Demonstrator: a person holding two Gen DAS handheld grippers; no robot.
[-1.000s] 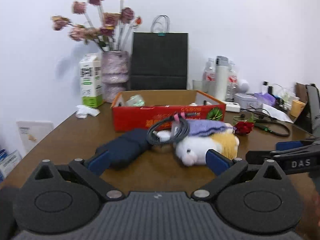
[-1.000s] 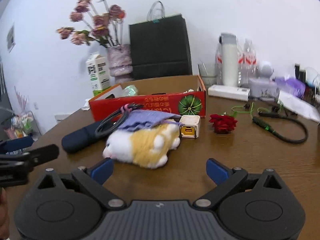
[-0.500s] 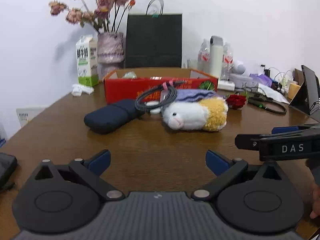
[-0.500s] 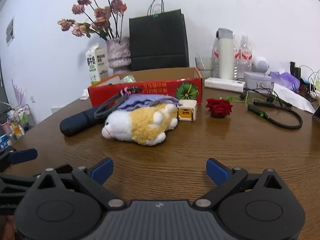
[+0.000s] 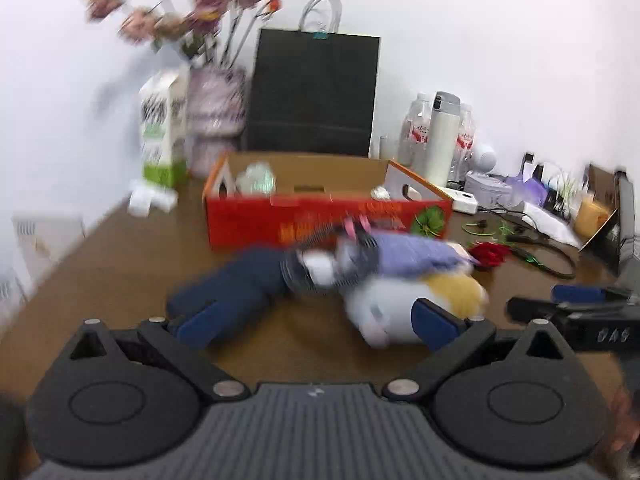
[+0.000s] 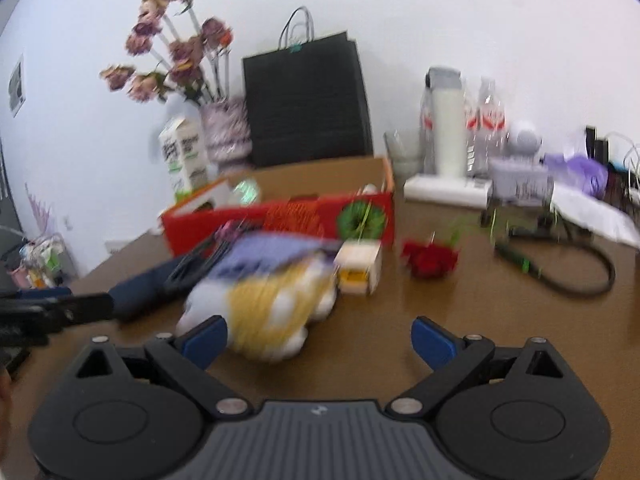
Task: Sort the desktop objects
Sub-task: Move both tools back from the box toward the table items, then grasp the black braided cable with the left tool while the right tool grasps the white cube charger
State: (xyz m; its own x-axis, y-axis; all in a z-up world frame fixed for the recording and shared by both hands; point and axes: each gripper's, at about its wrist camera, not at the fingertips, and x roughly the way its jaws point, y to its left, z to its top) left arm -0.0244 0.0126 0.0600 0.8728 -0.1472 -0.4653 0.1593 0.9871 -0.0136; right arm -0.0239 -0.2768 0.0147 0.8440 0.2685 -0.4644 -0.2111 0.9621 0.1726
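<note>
A white and yellow plush toy (image 5: 404, 300) (image 6: 272, 312) lies on the brown table under a purple cloth (image 5: 412, 254) (image 6: 268, 252). A coiled black cable (image 5: 316, 272) rests on a dark blue pouch (image 5: 232, 292) (image 6: 140, 288) to its left. Behind them stands a red cardboard box (image 5: 320, 220) (image 6: 304, 216). A small white charger block (image 6: 358, 266) and a red rose (image 6: 430, 258) (image 5: 490, 252) lie to the right. My left gripper (image 5: 316, 322) is open just short of the pouch and toy. My right gripper (image 6: 318, 340) is open, its left finger beside the toy.
A milk carton (image 5: 164, 136), a vase of dried flowers (image 5: 216, 120) and a black paper bag (image 5: 312, 92) stand along the back wall. Bottles and a white flask (image 5: 442, 136) sit back right, with a black cable loop (image 6: 576, 268) and clutter beyond.
Both grippers have moved forward and risen toward the pile; the toy, pouch and box look closer and blurred. Both stay open.
</note>
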